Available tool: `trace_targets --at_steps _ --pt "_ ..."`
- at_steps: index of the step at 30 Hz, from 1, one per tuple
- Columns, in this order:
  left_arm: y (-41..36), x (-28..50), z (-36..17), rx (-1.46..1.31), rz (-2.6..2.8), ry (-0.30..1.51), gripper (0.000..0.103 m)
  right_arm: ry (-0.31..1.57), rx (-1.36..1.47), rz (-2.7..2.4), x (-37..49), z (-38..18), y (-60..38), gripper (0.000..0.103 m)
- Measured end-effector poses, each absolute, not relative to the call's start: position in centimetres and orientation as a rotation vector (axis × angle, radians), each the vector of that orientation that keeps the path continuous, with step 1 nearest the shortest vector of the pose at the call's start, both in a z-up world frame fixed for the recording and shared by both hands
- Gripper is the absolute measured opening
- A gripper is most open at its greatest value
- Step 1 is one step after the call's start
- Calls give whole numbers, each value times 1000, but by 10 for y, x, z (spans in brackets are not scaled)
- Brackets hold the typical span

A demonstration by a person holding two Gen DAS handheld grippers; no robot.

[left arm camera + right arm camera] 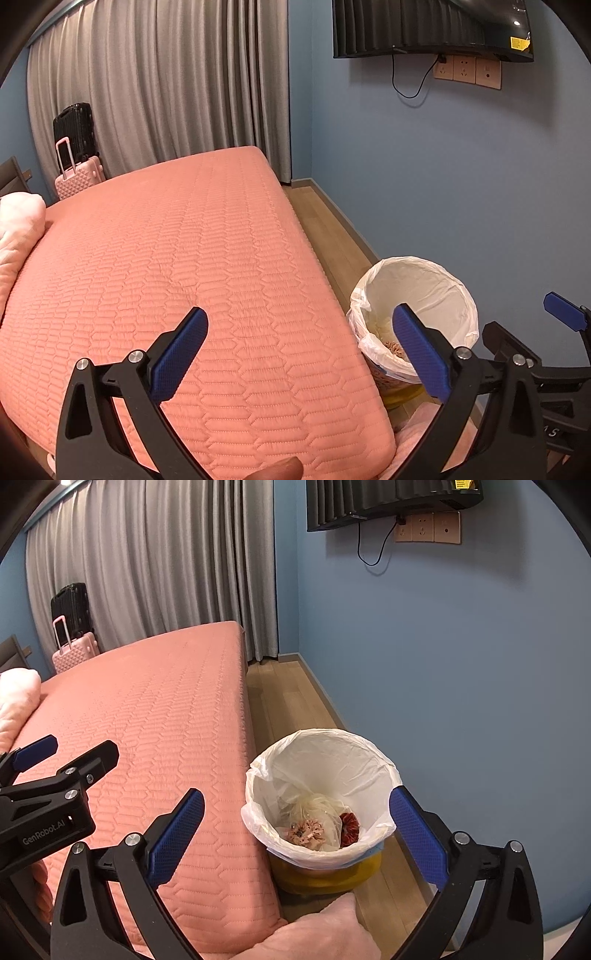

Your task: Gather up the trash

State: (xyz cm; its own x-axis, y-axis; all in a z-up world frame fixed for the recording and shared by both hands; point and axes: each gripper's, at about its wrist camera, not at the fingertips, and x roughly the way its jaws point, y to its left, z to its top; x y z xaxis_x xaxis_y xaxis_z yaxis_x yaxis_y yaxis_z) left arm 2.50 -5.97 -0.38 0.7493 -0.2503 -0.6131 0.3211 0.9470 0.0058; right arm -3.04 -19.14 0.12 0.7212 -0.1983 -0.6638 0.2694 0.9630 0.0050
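Readable text: one brand mark, little else

"GenRobot.AI" is printed in pale letters on the black body of the left gripper, seen in the right wrist view. The right gripper's black body shows pale characters, perhaps "1 S". The yellow sticker on the television is too small to read.

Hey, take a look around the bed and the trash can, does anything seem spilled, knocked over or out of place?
Nothing stands out. The trash can stands upright on the floor beside the bed, its white liner folded over the rim, with trash inside. No litter shows on the bedspread or floor. Both grippers, left and right, are open and empty.
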Motion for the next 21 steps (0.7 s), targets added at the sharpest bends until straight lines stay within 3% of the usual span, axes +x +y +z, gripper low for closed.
trace_targets --at_steps 21 --pt "-72 19 -14 132 -272 696 96 741 92 -305 -37 -8 -198 98"
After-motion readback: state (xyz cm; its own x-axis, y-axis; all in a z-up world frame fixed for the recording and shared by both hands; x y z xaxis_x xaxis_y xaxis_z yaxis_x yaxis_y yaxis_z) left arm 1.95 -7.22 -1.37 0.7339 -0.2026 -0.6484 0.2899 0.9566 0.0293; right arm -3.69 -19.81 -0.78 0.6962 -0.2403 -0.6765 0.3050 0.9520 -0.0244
